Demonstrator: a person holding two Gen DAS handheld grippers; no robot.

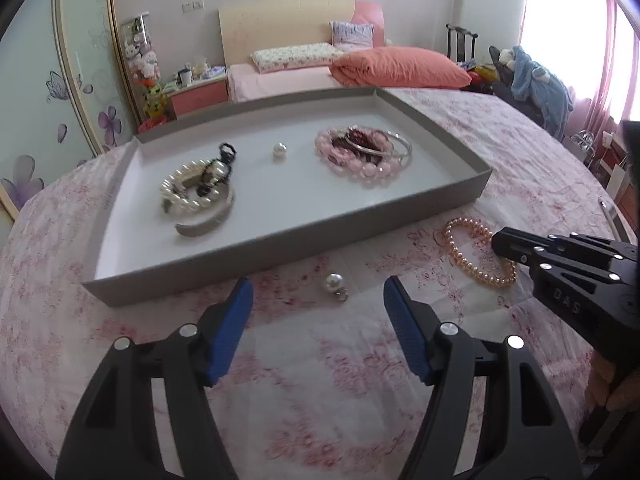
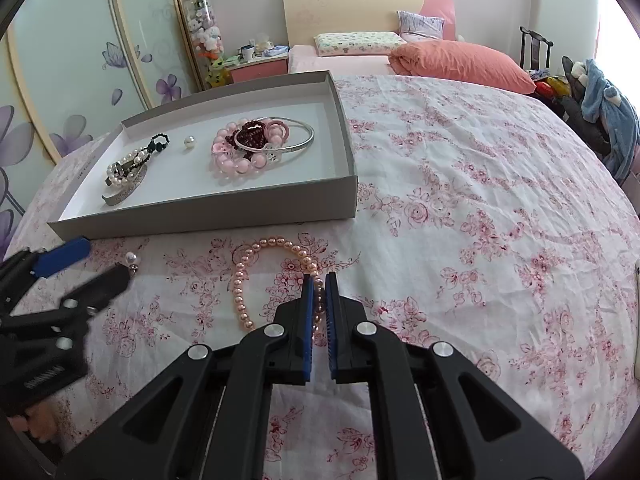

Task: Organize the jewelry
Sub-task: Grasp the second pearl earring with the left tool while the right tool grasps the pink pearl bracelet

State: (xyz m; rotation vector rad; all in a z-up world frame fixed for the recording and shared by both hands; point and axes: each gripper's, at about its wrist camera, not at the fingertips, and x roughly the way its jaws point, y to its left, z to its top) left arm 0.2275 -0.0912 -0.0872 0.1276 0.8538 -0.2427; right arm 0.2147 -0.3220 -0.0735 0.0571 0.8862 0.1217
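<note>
A shallow grey tray lies on a floral cloth. It holds white pearl pieces with a silver cuff, a loose pearl, and pink and dark red bead bracelets with a silver bangle. A pearl earring lies on the cloth before the tray, ahead of my open left gripper. A peach pearl bracelet lies to the right. My right gripper is shut on the bracelet's near side.
The floral cloth covers a round table and stretches wide to the right of the tray. A bed with a coral pillow and a nightstand stand behind. A chair with clothes is at the far right.
</note>
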